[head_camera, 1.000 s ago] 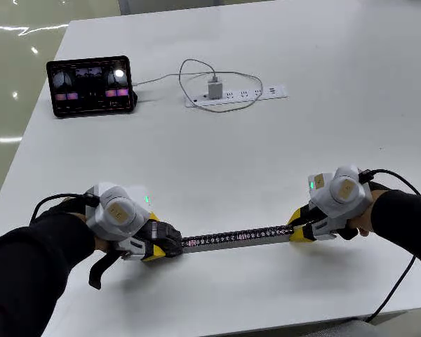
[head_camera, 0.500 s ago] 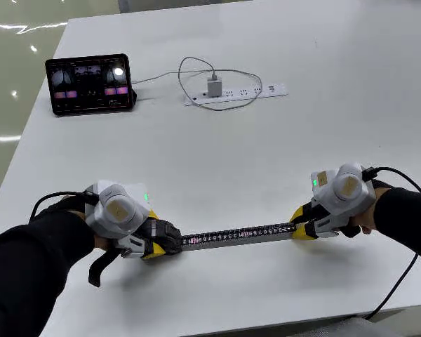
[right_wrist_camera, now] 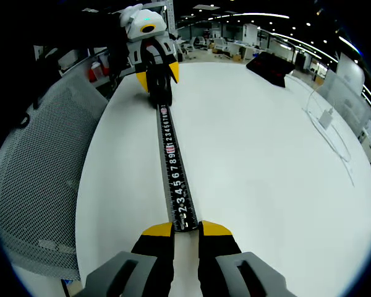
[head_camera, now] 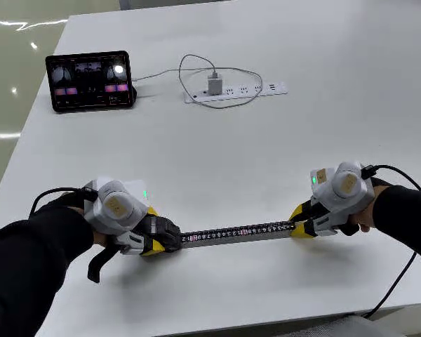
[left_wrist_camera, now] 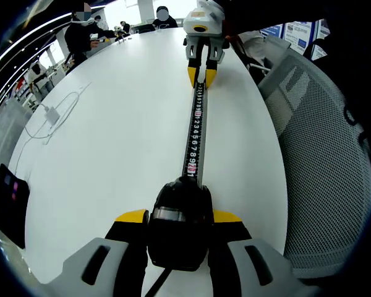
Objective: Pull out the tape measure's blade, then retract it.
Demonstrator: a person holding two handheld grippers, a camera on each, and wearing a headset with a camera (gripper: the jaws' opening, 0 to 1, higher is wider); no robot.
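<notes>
Matt white table (head_camera: 266, 140) (glossy black case (left_wrist_camera: 179, 229))

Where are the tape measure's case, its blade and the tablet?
tape measure case (left_wrist_camera: 179, 219), left gripper view, top of the black housing.
blade (head_camera: 238, 232), head view, middle of its pulled-out length.
tablet (head_camera: 90, 79), head view, middle of its screen.

Case (head_camera: 165, 234) is black, and the blade (head_camera: 238, 233) is black too with white numbers and a few red marks. Left gripper (left_wrist_camera: 179, 216) and right gripper (right_wrist_camera: 186, 229) are light grey with black jaws and yellow tips. White table (head_camera: 266, 140), black tablet (head_camera: 91, 81) with pink patches.
</notes>
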